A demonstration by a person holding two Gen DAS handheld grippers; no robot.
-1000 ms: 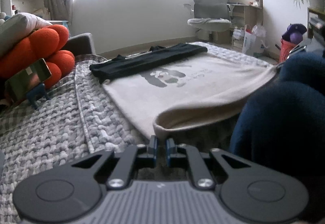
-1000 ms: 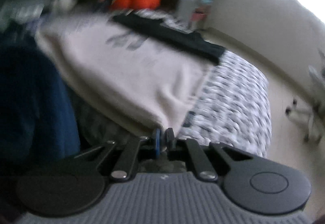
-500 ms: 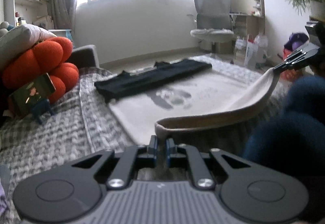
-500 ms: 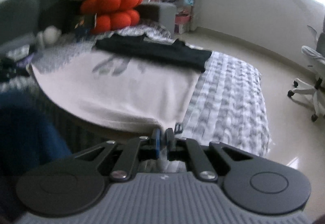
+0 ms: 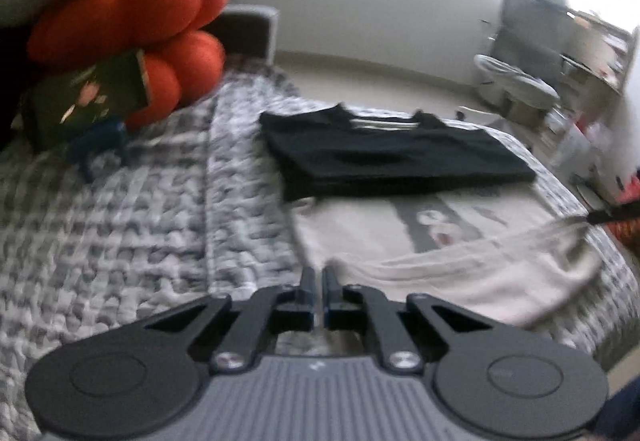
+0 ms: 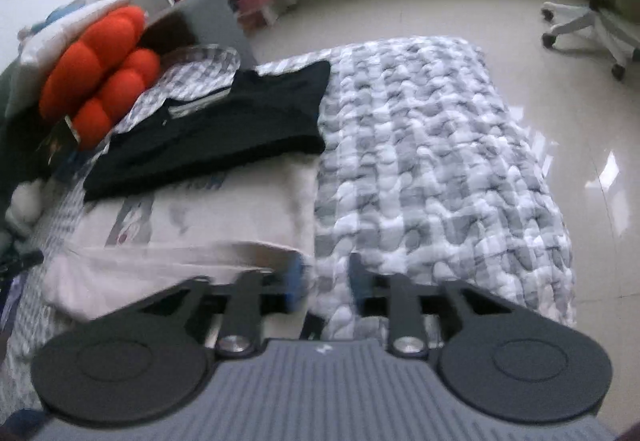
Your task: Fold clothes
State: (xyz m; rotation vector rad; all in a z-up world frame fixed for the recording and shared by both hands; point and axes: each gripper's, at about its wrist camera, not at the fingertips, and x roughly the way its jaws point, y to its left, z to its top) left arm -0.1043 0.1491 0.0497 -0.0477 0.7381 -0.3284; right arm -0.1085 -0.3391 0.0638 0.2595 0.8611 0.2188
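Nearest us, left tongs (image 5: 318, 281): we keep them clamped on the shirt (image 5: 460, 281) hem.
Right tongs (image 6: 326, 283): opening, hem slipping free.
Shirt: on the bed (image 6: 420, 161), light, limp; we grip corners.
Beyond: black top (image 6: 224, 129), folded.

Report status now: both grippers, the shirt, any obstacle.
Left gripper shut on cream shirt hem. Right gripper opening, nothing between. Folded black shirt beyond.

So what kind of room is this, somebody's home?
Probably a lived-in bedroom or living room: a grey-and-white quilted cover with folded clothes on it, a plump orange cushion, and a grey swivel office chair by the window.
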